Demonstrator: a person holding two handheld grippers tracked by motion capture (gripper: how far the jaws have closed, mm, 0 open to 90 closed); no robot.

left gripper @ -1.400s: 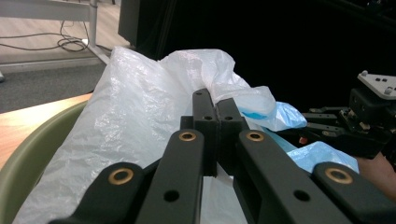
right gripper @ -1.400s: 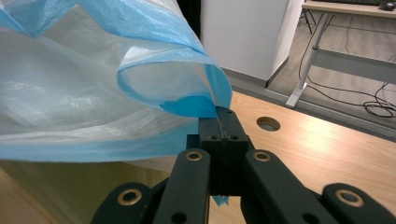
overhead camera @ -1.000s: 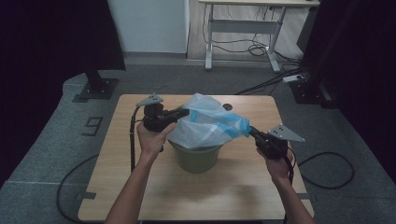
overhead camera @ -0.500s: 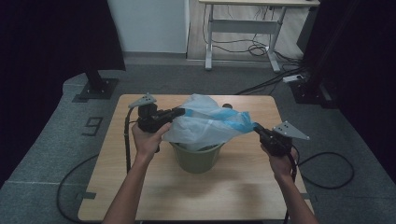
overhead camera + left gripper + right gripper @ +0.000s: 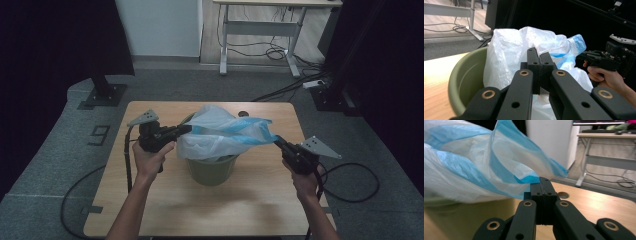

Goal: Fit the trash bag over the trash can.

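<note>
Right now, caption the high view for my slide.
Both grippers pinch the plastic bag over the green bin.

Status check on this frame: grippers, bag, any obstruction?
Left gripper and right gripper both shut on the white-and-blue plastic bag. Bag stretched above the green round bin. Nothing in the way.

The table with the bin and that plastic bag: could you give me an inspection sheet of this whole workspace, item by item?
Surface: wooden table, bare around the bin, with a round hole near its far edge.
Job's things: green bin upright mid-table; white and blue plastic bag stretched over its mouth.
Clutter: nothing seen.
Grippers: left claw shut on the bag's left edge; right claw shut on its blue-striped right edge.
Cables: one trails from each gripper, off the table to the floor; more lie under the far desk.
Surroundings: grey carpet, a desk behind, black curtains at both sides.
</note>
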